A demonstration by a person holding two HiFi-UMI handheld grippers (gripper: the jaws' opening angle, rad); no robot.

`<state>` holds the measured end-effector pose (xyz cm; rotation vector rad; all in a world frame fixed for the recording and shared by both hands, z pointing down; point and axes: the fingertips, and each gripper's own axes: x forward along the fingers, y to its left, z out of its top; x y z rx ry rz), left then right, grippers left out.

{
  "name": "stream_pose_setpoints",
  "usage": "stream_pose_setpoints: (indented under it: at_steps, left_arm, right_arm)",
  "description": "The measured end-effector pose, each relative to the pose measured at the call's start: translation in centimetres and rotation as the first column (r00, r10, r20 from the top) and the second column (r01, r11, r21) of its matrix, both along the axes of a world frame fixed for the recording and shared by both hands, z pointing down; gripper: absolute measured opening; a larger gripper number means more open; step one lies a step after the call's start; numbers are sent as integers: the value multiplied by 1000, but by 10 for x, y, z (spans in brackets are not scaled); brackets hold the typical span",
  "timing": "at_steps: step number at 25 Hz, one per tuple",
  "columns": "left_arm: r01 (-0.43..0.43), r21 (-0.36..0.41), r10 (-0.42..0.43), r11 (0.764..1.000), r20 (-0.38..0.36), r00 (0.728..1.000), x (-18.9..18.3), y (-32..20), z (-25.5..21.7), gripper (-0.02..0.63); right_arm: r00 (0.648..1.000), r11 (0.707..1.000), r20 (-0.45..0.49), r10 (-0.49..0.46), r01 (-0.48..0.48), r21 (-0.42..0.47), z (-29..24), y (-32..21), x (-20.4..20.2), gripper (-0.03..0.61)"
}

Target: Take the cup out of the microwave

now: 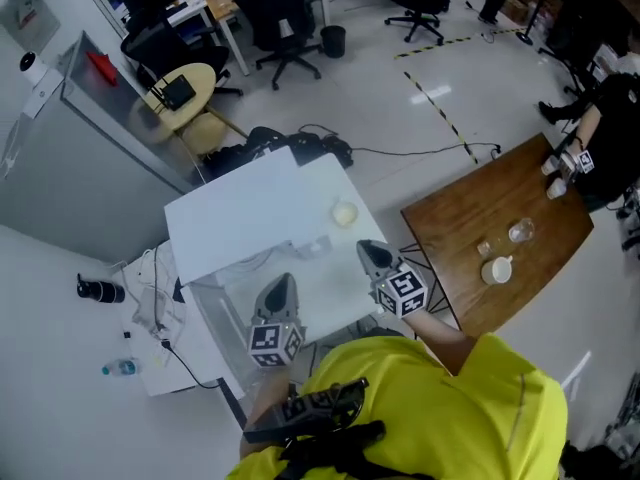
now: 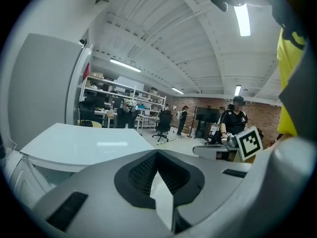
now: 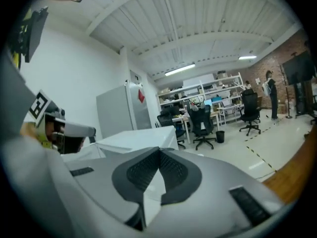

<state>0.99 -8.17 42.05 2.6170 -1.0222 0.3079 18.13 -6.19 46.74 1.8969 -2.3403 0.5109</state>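
Though small, pale round cup (image 1: 344,213).

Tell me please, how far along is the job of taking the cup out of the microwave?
Done: unclear. A white cup stands on the wooden table, but whether it came from the microwave cannot be told. In hand: nothing; left gripper and right gripper are shut and empty above the white surface. Left: no microwave is plainly in view to check.

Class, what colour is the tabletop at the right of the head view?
Brown, with a wood grain. The head view shows the tabletop best.
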Motion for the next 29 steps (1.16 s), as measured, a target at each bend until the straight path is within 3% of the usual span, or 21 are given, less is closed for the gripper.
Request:
stream_pose_setpoints:
  at_steps: [4, 7, 29]
  left_arm:
    - [21, 7, -20, 1000, -16, 1000, -11, 4, -2, 0]
    - [31, 21, -30, 999, -24, 999, -13, 7, 0, 0]
    - [46, 19, -45, 999, -25, 999, -39, 23, 6, 0]
  right_arm:
    - [998, 997, 57, -38, 34, 69, -49, 1, -26, 2]
    - [997, 995, 64, -48, 42, 85, -55, 8, -38, 2]
    - [994, 994, 15, -105, 104, 43, -61, 33, -73, 2]
